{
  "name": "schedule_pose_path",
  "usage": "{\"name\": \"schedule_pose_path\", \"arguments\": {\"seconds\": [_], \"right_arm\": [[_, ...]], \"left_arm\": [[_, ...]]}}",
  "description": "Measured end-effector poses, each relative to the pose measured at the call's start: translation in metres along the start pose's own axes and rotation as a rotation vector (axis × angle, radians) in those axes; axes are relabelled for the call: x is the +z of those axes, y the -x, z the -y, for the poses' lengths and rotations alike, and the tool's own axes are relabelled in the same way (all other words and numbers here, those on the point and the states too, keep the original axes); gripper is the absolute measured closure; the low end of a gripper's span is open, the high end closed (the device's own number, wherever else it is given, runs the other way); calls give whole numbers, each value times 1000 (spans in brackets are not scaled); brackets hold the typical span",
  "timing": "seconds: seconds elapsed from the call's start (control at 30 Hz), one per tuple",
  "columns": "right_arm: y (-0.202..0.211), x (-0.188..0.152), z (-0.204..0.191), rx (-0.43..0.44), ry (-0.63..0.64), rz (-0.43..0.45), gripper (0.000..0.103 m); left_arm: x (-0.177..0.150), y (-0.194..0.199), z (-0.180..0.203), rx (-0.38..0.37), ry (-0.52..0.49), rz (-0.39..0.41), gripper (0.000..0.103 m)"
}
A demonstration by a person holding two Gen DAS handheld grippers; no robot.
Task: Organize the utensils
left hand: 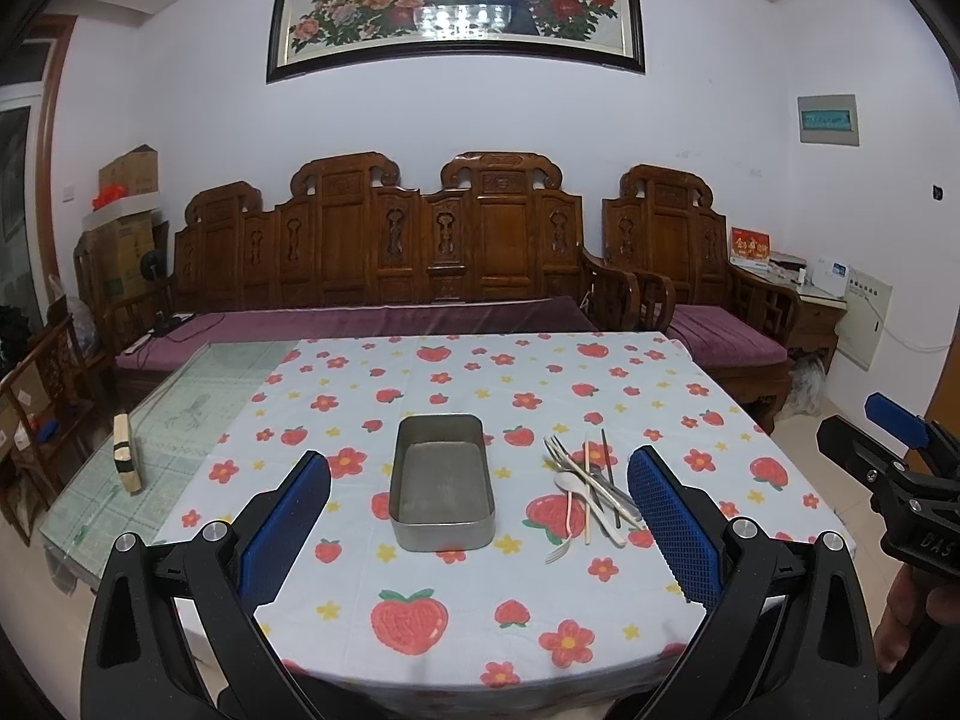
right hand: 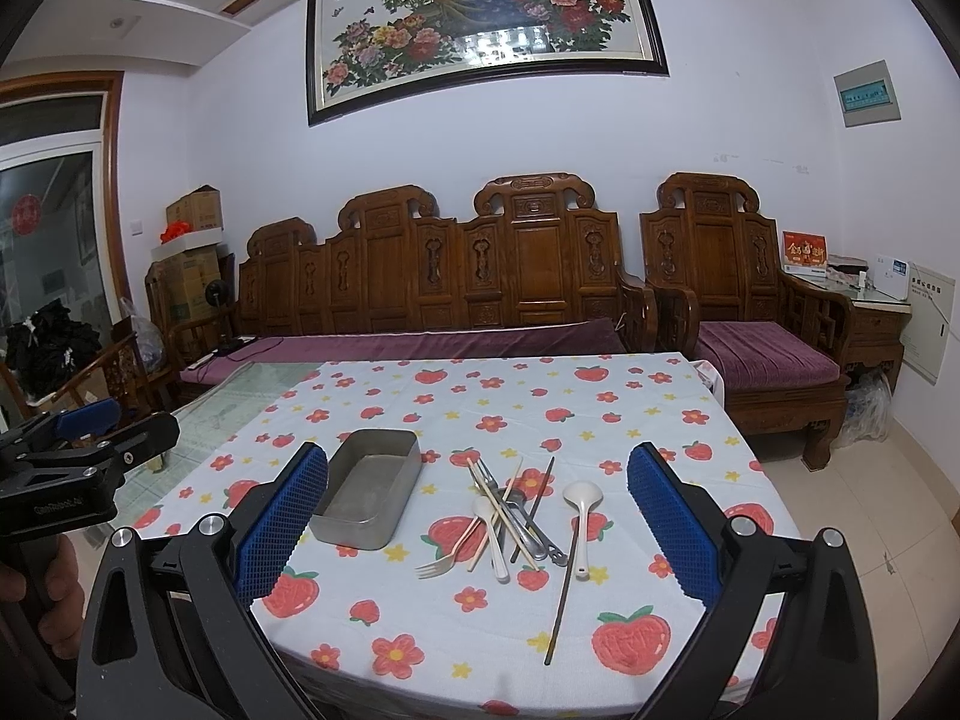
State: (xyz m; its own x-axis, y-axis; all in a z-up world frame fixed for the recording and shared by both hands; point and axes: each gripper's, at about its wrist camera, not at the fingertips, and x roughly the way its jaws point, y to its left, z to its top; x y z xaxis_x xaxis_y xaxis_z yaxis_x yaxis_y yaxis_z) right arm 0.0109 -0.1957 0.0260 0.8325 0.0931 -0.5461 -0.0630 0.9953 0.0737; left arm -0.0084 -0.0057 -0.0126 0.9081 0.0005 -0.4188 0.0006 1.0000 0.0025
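An empty grey metal tin (left hand: pixel 442 483) (right hand: pixel 367 493) stands on the strawberry tablecloth. To its right lies a loose pile of utensils (left hand: pixel 591 495) (right hand: pixel 510 519): forks, chopsticks, spoons. In the right wrist view a white spoon (right hand: pixel 582 510) and a dark chopstick (right hand: pixel 561 588) lie apart at the pile's right. My left gripper (left hand: pixel 480 528) is open and empty, above the table's near edge, facing the tin. My right gripper (right hand: pixel 477 531) is open and empty, facing the pile. Each gripper shows at the other view's edge, the right one in the left wrist view (left hand: pixel 900 456).
The table (left hand: pixel 480 648) has a glass-covered part on the left with a small wooden block (left hand: pixel 126 453). A carved wooden sofa (left hand: pixel 384 264) with purple cushions stands behind the table. Boxes are stacked at the far left.
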Motion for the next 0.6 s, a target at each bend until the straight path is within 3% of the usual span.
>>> {"name": "schedule_pose_path", "arguments": {"seconds": [0.37,0.6], "right_arm": [[-1,-1,1,-2,0,-4,3],[-10,-9,4,-5,-2,-26,3]], "left_arm": [[0,1,4,-1,-1,-7,7],[-5,-20,4,-12,-2,-46,7]]}}
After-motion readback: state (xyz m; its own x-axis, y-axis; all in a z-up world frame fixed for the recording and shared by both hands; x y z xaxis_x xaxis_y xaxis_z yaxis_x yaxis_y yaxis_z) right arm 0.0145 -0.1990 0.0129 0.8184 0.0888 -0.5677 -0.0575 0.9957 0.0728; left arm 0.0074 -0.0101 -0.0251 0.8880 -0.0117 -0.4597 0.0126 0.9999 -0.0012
